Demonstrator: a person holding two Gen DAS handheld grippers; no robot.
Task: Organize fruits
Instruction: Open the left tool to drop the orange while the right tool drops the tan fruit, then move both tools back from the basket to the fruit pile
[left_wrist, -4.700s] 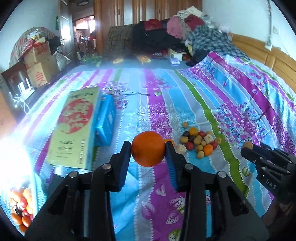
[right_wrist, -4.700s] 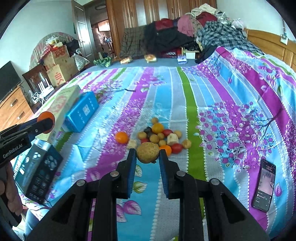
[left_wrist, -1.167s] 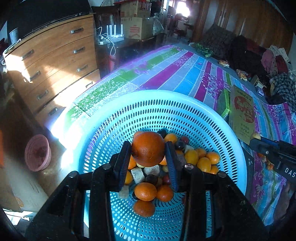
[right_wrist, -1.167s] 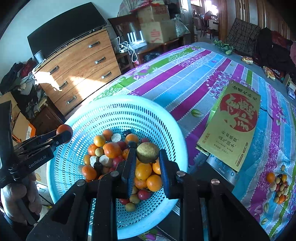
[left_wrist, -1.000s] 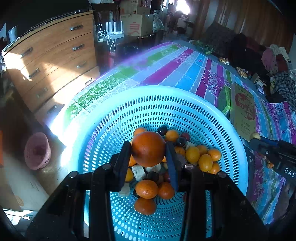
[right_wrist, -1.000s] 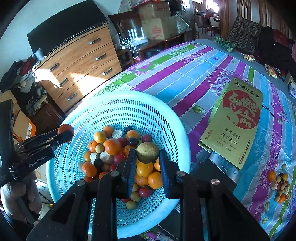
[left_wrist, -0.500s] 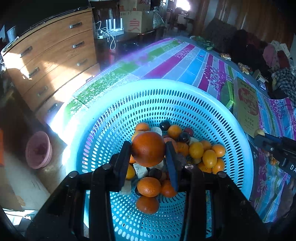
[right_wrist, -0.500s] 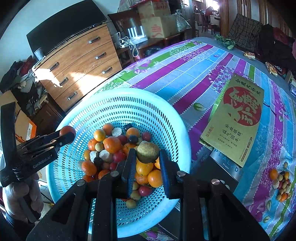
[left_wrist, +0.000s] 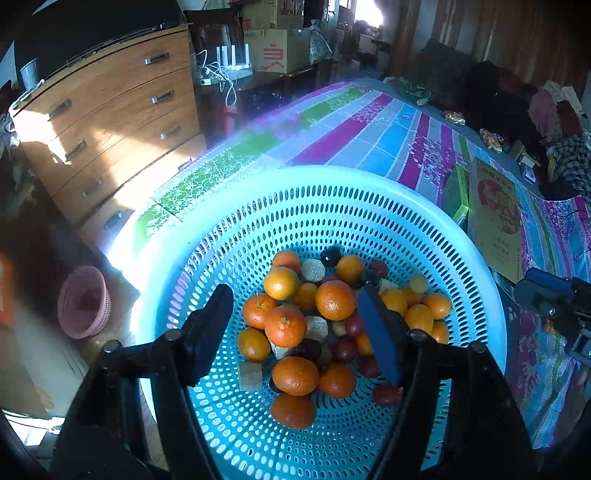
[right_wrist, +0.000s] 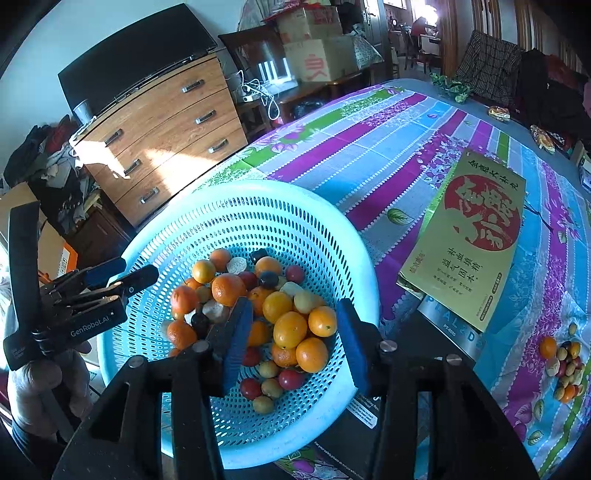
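The fruit lies heaped in the bottom of the basket, a round pale-blue tub with slotted walls: oranges, small yellow and red pieces, a few dark ones, and some pale cut chunks. One orange sits high on the heap, near its middle. From the right wrist view the same heap fills the basket's floor, with yellow-orange pieces toward the near side and small red and green ones at the low edge.

The left gripper hangs over the basket with its jaws spread wide and nothing between them; the heap shows through the gap. The right gripper is also above the basket, jaws wide apart and empty, its blue pads to either side of the yellow-orange pieces. Each gripper shows in the other's view at the basket's rim, one at the right edge, one at the left in a hand.

The basket rests on the corner of a bed whose cover is striped purple, blue and green. Beyond the basket on that cover lies a flat gold box with a red disc. Farther from the basket, past the box, a small pile of fruit is left on the cover. Behind the basket stands a wooden dresser. Low beside the basket, off the bed, is what looks like a small pink bin, though it is blurred.
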